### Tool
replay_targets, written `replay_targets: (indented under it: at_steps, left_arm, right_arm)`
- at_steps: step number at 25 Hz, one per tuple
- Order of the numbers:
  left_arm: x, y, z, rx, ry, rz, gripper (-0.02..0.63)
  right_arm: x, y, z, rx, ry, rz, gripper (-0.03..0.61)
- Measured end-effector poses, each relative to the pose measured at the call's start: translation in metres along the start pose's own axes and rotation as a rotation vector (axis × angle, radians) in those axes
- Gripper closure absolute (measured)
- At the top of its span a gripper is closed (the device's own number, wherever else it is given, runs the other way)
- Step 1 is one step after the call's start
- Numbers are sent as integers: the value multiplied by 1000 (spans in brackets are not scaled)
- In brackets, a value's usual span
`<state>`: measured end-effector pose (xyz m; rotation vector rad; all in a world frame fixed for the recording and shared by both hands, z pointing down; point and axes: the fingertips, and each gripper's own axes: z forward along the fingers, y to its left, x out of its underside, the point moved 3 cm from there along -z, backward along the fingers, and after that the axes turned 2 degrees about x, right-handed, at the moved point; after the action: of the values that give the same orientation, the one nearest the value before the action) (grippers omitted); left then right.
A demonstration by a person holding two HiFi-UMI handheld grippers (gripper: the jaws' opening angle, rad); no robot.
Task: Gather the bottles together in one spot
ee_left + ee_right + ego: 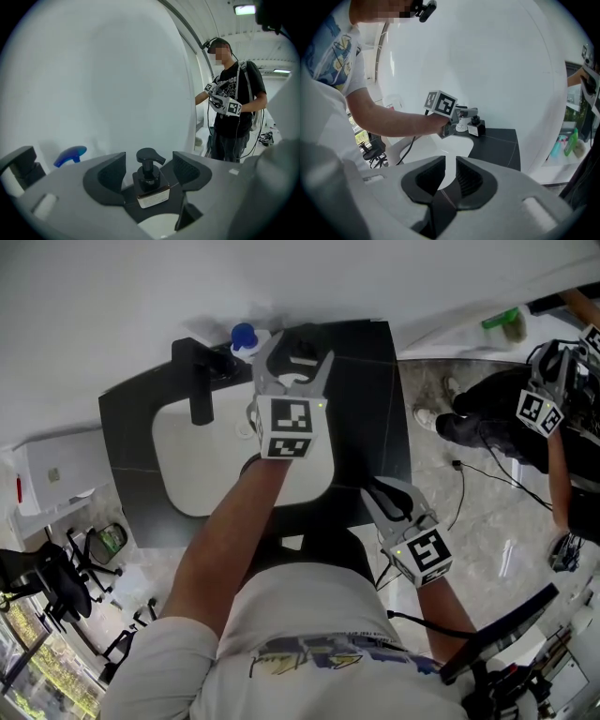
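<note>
Pump bottle [150, 186]: dark, square, upper centre of head view, on rear of black counter [370, 418]. Stands between spread jaws of left gripper [294, 367], pads not yet touching it. Blue-capped bottle [244, 336] just to its left.

Best handling, by judgement:
- ease forward until pads flank body below pump neck
- clamp squarely, keep upright

Right gripper [392, 501]: lower right, jaws nearly together, empty.

Head view hides most of pump bottle behind gripper. Blue-capped bottle's body barely visible.

Right gripper [450, 172] in foreground, fingers [427, 180] drawn together, thin slit at tips, nothing between. Beyond: white sink [451, 146] set in dark desk [502, 146]. Left gripper [468, 114] on bare arm reaches over sink, at dark pump bottle [477, 126]. Far right: teal bottle [556, 146] and green bottle [571, 142] on white ledge.
</note>
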<state>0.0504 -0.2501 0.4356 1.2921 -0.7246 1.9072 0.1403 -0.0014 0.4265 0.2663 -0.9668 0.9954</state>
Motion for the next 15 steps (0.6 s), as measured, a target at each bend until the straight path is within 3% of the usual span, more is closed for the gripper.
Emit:
replay_targets:
  at_steps: [5,15]
  left_arm:
    - [-5,0,-21,28,-16,-16,312]
    - [9,-23,-92,151,20,-8,438]
  right_arm:
    - [-13,9,7,-27,-9,-28,512]
    - [-20,31,18,-49,-29,-76,514]
